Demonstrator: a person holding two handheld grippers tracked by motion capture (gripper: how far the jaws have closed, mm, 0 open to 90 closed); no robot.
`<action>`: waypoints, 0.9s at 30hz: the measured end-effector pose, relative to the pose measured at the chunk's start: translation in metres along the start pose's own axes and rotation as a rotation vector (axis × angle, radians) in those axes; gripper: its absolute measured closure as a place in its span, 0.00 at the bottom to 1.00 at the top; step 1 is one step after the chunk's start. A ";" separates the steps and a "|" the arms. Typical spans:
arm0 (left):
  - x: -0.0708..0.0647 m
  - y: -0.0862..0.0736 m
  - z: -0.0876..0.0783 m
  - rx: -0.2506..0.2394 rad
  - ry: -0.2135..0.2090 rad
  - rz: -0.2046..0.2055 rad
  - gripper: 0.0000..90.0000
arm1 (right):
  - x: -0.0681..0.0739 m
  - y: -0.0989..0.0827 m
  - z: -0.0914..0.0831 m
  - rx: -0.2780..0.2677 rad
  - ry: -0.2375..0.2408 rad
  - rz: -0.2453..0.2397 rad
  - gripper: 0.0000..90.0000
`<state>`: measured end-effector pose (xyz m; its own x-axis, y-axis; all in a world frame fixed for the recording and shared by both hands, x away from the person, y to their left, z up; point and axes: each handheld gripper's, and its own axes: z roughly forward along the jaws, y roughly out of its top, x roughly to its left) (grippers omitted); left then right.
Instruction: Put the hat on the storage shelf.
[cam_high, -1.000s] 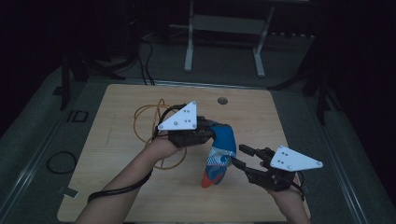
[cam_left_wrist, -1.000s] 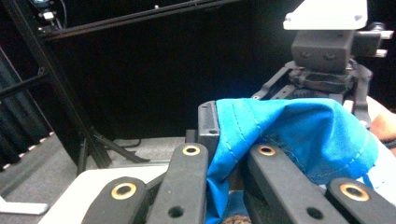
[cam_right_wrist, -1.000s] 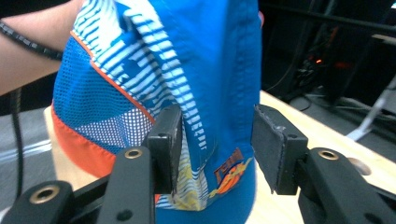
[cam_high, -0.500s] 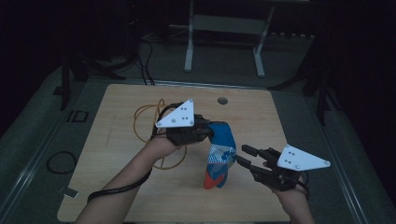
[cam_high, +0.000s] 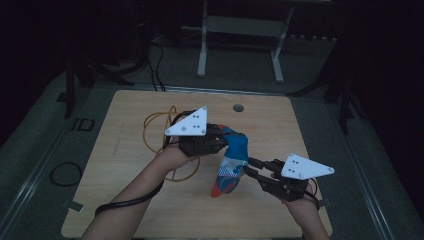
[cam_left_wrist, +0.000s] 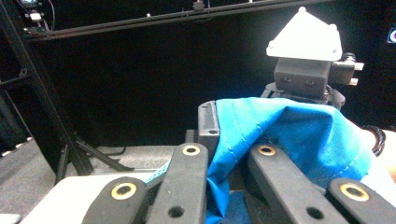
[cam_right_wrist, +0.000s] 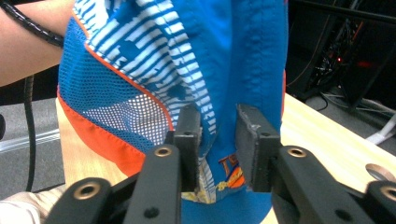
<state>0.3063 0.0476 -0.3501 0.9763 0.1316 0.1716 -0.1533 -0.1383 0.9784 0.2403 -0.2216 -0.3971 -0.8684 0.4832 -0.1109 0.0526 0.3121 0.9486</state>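
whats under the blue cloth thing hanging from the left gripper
The blue cloth hangs from the left gripper over bare wooden table, its orange end near the surface. The right gripper reaches in at its side. Whether it touches the table is hidden.

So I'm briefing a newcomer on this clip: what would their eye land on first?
The bright blue cloth with its striped, orange-edged end, hanging over the middle of the dim wooden table. The left tongs are shut on its top, while the right tongs have just been closing around its lower part. Next, the yellow cord looped on the table behind the left hand.
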 end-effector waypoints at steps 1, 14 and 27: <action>0.000 0.000 0.001 0.005 0.002 -0.001 0.99 | 0.000 0.000 0.000 0.001 0.003 -0.001 0.89; 0.010 -0.011 -0.012 0.047 0.044 -0.060 0.99 | -0.002 0.005 -0.008 -0.016 -0.073 0.015 1.00; 0.003 -0.014 -0.017 0.144 0.057 -0.026 0.88 | -0.014 0.028 -0.025 -0.076 -0.153 0.010 1.00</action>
<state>0.3092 0.0669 -0.3616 0.9688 0.1922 0.1565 -0.1004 -0.2728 0.9568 0.2418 -0.2401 -0.3613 -0.7823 0.6071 -0.1393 0.0189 0.2467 0.9689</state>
